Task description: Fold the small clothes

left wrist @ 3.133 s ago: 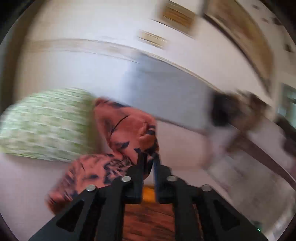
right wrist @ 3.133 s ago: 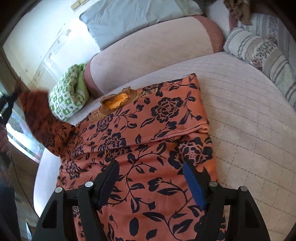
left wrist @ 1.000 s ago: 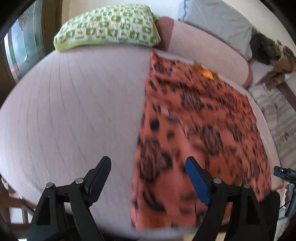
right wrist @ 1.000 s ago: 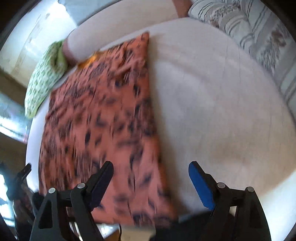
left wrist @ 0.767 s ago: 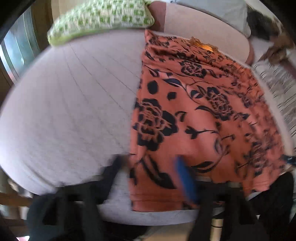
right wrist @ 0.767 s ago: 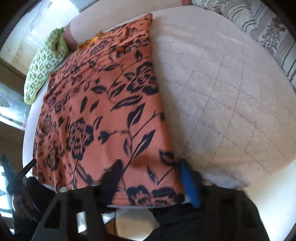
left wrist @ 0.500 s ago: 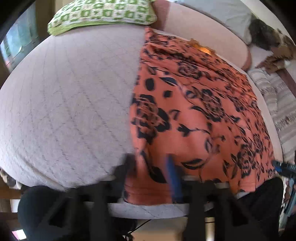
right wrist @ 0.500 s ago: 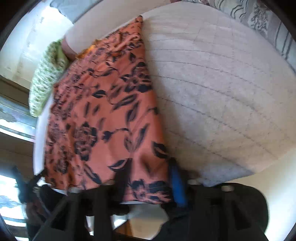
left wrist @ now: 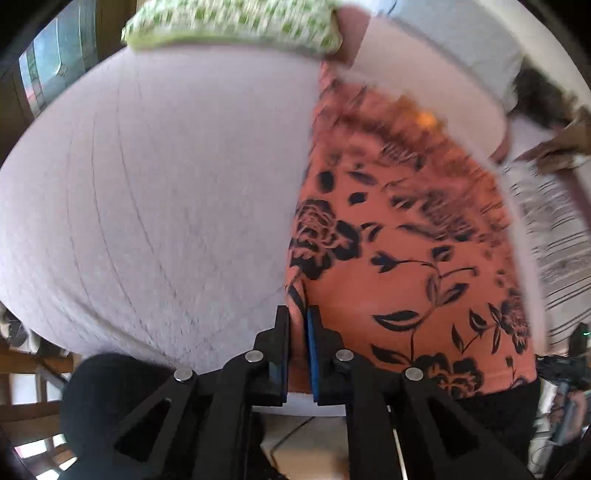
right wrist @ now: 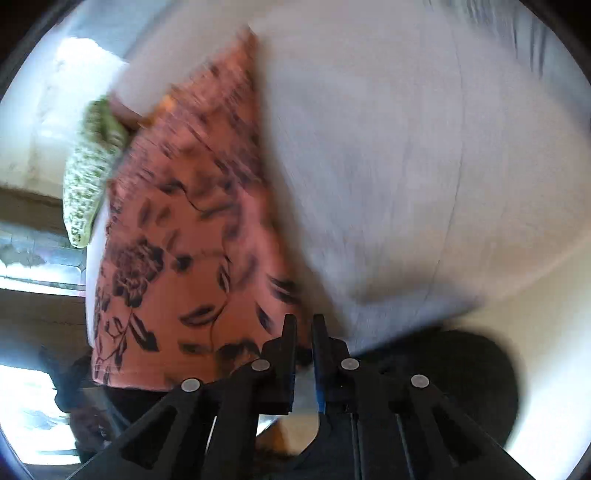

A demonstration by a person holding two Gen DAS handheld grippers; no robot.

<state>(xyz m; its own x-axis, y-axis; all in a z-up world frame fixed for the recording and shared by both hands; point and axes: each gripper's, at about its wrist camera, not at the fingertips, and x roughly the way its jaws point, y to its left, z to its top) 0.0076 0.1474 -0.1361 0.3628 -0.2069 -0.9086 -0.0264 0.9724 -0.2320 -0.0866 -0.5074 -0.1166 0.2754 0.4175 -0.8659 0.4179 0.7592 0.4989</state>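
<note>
An orange garment with a black flower print (left wrist: 402, 236) lies flat on the pale quilted bed (left wrist: 155, 206). It reaches from the bolster at the back to the near edge. My left gripper (left wrist: 298, 314) is shut on its near left corner. In the right wrist view the garment (right wrist: 192, 236) lies to the left, and my right gripper (right wrist: 303, 323) is shut on its near right corner. The other gripper (left wrist: 565, 373) shows at the far right of the left wrist view. Both views are blurred.
A green and white patterned cushion (left wrist: 229, 22) lies at the head of the bed beside a pink bolster (left wrist: 417, 70). Striped pillows (left wrist: 554, 229) lie to the right. A window (left wrist: 44, 74) is at far left. The bed's near edge (right wrist: 424, 306) drops to the floor.
Both grippers came down to the garment's near edge and closed on its two near corners. They were open a second ago.
</note>
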